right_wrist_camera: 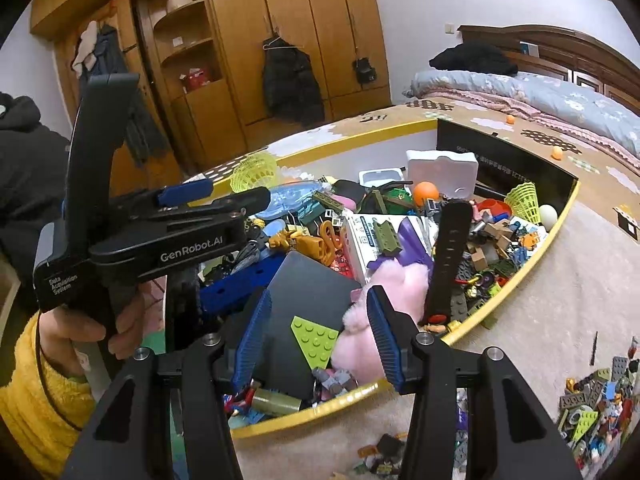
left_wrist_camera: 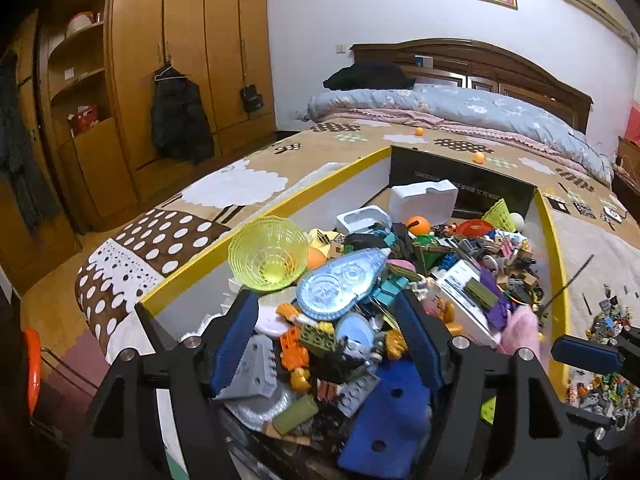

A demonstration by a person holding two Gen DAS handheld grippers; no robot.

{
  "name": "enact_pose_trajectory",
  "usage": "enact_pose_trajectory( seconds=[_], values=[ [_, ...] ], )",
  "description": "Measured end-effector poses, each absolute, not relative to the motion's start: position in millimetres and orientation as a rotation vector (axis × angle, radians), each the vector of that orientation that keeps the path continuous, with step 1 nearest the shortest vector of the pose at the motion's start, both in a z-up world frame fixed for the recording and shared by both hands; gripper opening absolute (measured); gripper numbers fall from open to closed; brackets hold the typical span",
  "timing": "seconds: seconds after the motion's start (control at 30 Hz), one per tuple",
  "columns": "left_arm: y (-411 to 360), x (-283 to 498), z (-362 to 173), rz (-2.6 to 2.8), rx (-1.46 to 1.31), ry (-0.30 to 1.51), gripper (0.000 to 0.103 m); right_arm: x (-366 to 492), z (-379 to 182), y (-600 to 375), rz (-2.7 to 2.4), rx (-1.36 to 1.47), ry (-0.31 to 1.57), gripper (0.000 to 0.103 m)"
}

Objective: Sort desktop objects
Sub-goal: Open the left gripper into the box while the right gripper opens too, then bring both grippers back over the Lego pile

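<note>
A large yellow-rimmed box lay on the bed and was the landmark for everything. Inside it was a heap of toy bricks and small things. A black flat slab lay at its near edge, with a pink plush toy just beside it. Toward the box's left side lay a clear blue tape dispenser next to a yellow mesh basket. Outside the box, on the right, was a small pile of bricks. The left gripper hovered over the heap, jaws wide open and holding nothing. The right gripper stood over the near edge, jaws apart, gripping nothing.
</note>
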State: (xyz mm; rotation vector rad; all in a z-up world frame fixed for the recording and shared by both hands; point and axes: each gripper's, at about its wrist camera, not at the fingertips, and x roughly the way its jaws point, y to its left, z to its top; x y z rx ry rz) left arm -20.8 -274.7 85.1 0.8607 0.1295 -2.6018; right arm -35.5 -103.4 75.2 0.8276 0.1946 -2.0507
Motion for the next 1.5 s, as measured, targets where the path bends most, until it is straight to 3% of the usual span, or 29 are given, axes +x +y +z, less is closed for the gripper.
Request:
enact_pose_trajectory(
  seconds=[0.67, 1.5],
  values=[
    [-181, 19, 95, -2.705, 0.864, 0.181, 0.076, -4, 77, -11, -2.154, 0.841, 0.14, 0.051],
    [-75, 18, 66, -2.809, 1.077, 0.16, 0.076, -1, 40, 113, -2.365, 1.054, -0.012, 0.051]
  ],
)
